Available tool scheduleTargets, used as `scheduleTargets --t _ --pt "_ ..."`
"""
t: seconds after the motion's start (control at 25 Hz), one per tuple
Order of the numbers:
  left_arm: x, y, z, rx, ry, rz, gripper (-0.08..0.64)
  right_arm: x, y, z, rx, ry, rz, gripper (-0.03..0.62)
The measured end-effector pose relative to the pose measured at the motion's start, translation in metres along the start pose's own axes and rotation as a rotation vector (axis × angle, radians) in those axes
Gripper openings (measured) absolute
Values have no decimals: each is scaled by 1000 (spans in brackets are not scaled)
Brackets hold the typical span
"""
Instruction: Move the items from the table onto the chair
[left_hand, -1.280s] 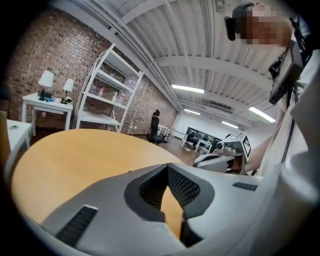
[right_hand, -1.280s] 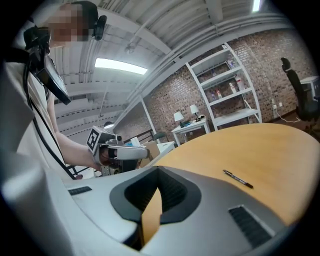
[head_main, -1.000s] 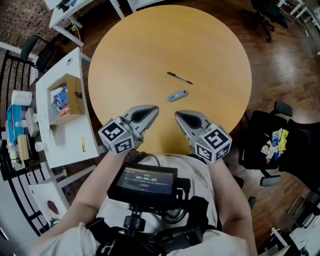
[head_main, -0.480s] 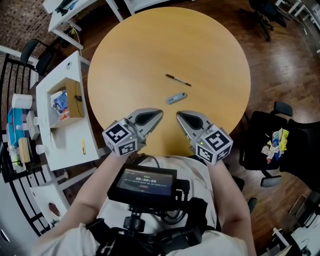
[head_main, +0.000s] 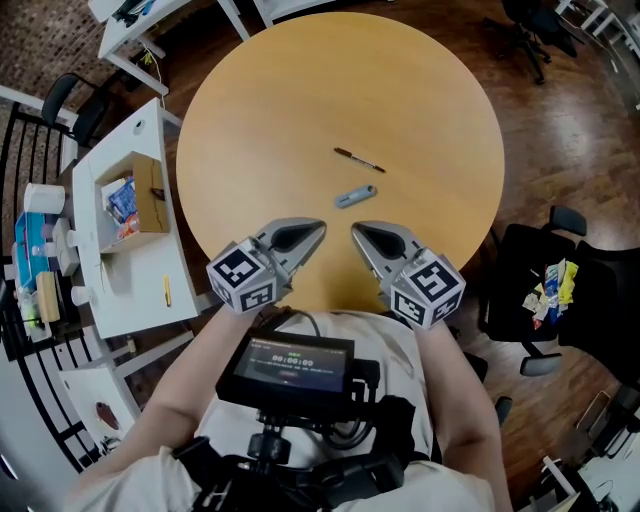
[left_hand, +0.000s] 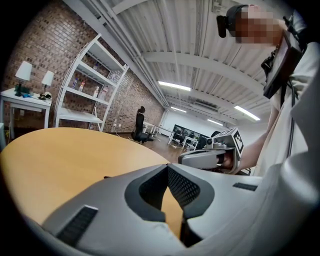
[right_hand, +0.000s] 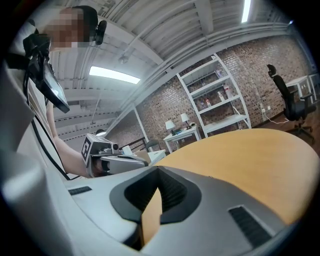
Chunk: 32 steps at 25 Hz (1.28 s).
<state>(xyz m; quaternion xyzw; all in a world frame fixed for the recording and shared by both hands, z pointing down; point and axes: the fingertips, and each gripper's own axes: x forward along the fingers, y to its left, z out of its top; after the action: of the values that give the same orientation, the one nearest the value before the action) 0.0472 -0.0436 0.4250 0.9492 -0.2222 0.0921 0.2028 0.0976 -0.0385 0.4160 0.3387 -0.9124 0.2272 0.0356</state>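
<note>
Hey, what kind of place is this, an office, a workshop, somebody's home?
Probably an open-plan office or lab in a loft-style building. There is a bare brick wall with white shelving, a round wooden table and a black office chair beside it.

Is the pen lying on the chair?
No, the pen lies on the round table, apart from the chair.

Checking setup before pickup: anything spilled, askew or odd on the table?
Nothing stands out. The black pen and the small blue-grey item lie flat, apart, on the round table. Left claw and right claw are shut and empty by the near edge.
</note>
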Motion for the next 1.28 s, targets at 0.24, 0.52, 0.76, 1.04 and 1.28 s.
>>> scheduleTargets --t 0.24,0.52,0.76,1.04,1.28 --pt "5 0 -2 -19 -2 -8 2 -1 -4 -3 9 3 -4 8" --pt "5 5 -9 -43 18 8 2 -2 -6 -6 24 2 -10 8" --pt "8 5 -18 -55 43 6 2 -3 -8 -11 29 13 -11 8" --pt "17 16 -41 11 160 36 2 -6 -13 -15 45 8 -24 8" --pt "47 39 -78 115 337 76 80 -16 -23 -26 82 6 -49 8"
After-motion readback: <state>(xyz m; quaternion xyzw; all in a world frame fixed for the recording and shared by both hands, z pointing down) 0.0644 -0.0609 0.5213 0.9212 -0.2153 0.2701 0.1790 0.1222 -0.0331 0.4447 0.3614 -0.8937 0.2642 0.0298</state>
